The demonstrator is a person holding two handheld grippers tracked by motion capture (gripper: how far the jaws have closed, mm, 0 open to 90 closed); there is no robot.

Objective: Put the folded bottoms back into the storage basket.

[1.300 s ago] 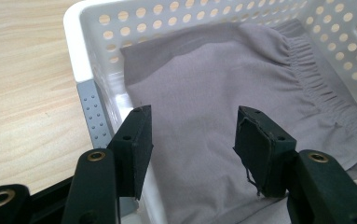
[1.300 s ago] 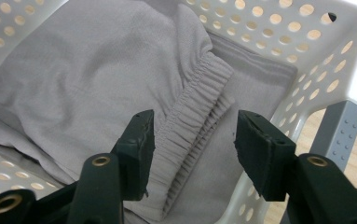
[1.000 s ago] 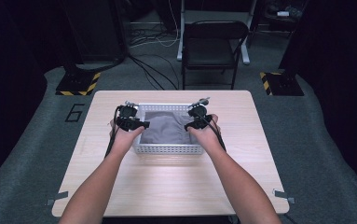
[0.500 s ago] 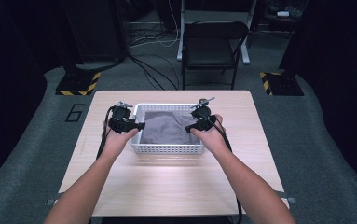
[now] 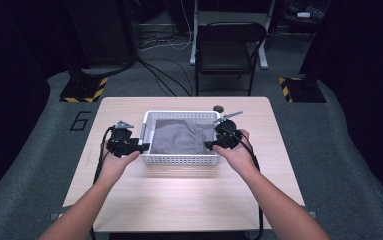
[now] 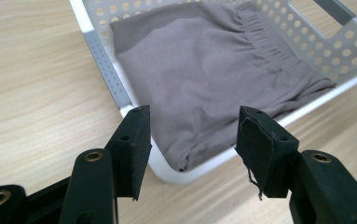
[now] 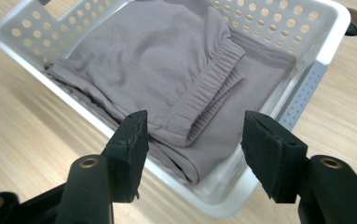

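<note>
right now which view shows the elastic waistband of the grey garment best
The right gripper view: the gathered elastic waistband lies close and sharp in the white basket, just beyond the open right gripper. The left gripper view shows the same band farther off, toward the basket's far end. The high view gives only a faint ridge.

You worked in a dark studio-like lab: beyond your grippers lay floor cables [image 5: 166, 82], hazard-striped bases [image 5: 84, 90], a folding chair [image 5: 226, 50].
</note>
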